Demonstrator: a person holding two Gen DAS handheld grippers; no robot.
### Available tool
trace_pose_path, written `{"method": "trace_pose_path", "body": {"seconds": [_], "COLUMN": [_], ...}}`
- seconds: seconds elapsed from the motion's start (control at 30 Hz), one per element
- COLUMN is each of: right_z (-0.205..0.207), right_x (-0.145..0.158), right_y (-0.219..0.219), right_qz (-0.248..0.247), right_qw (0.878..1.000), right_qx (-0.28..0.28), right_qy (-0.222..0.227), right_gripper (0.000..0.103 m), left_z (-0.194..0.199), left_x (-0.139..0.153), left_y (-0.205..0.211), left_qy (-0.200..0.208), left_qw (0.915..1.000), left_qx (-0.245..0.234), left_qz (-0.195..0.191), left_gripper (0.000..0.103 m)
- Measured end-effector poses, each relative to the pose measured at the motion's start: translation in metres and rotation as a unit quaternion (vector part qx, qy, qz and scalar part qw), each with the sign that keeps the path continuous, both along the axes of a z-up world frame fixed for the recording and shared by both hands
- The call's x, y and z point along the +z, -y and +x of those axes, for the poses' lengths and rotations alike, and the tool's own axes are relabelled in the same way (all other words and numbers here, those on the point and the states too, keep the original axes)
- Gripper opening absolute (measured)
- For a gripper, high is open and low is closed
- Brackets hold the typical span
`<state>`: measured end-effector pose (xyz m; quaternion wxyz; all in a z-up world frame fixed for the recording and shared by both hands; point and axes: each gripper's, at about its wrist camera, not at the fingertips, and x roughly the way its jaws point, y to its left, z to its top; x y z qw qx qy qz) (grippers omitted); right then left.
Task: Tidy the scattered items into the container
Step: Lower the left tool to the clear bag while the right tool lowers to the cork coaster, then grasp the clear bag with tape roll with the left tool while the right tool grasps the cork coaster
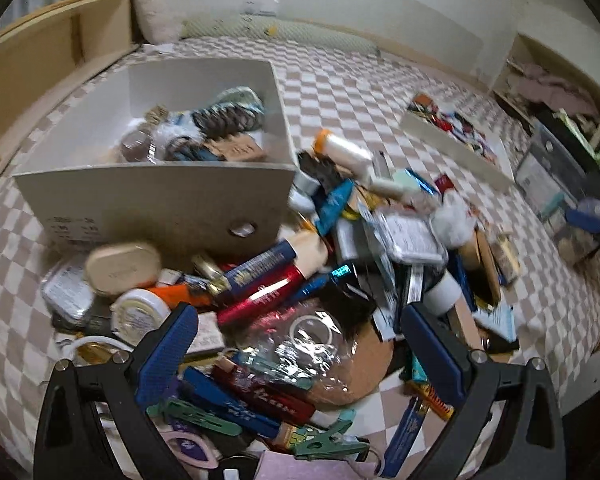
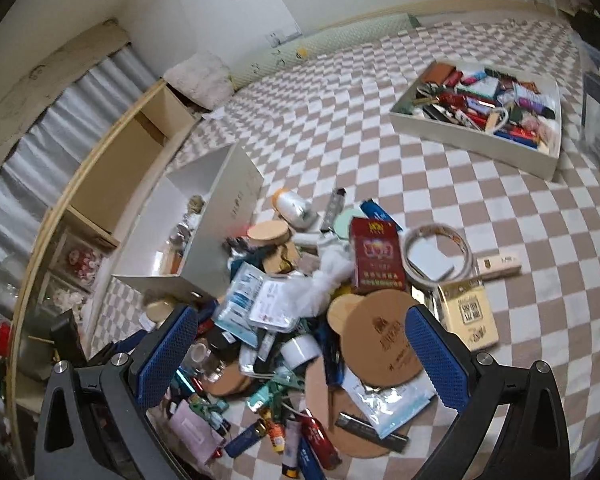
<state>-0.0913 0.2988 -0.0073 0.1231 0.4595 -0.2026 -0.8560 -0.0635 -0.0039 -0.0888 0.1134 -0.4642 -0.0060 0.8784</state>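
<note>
We hold both grippers, left [image 1: 298,344] and right [image 2: 302,344], jaws apart (empty), over the pile [image 2: 300,312] beside the box [image 1: 156,196]

A beige-and-white checkered covering [image 2: 380,168] spreads across the whole floor. Pale walls [image 2: 228,20] rise behind it, a light wooden shelf unit [image 2: 112,168] stands along one side, and grey pleated curtains [image 2: 52,120] (daylight glowing through) hang beyond it.
</note>
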Motion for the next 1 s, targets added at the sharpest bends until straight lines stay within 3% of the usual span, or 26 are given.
{"method": "trace_pose_path", "body": {"seconds": [0.2,0.37,0.5,0.73,1.0], "right_z": [-0.003,-0.01,-0.014,-0.019,-0.032], "right_x": [-0.015,-0.039,-0.061,-0.084,-0.109], "right_y": [-0.005,-0.014,-0.02,-0.018,-0.012], "right_qz": [-0.002,-0.012,-0.022,-0.014,-0.005], "right_qw": [0.999,0.997,0.992,0.986,0.977], "right_qx": [-0.006,-0.02,-0.032,-0.04,-0.056], "right_qy": [0.032,0.079,0.123,0.164,0.205], "right_gripper": [0.103,0.103,0.103,0.103,0.103], "left_z": [-0.003,-0.007,-0.007,-0.001,0.005], "left_x": [-0.02,-0.039,-0.05,-0.052,-0.048], "left_y": [-0.012,-0.017,-0.013,-0.008,-0.001], "left_qy": [0.011,0.033,0.048,0.035,0.028], "left_qw": [0.999,0.9969,0.9968,0.9978,0.9991], "left_qx": [-0.018,-0.013,-0.009,-0.013,-0.018], "left_qz": [-0.04,-0.07,-0.064,-0.054,-0.028], "left_gripper": [0.1,0.088,0.076,0.065,0.06]}}
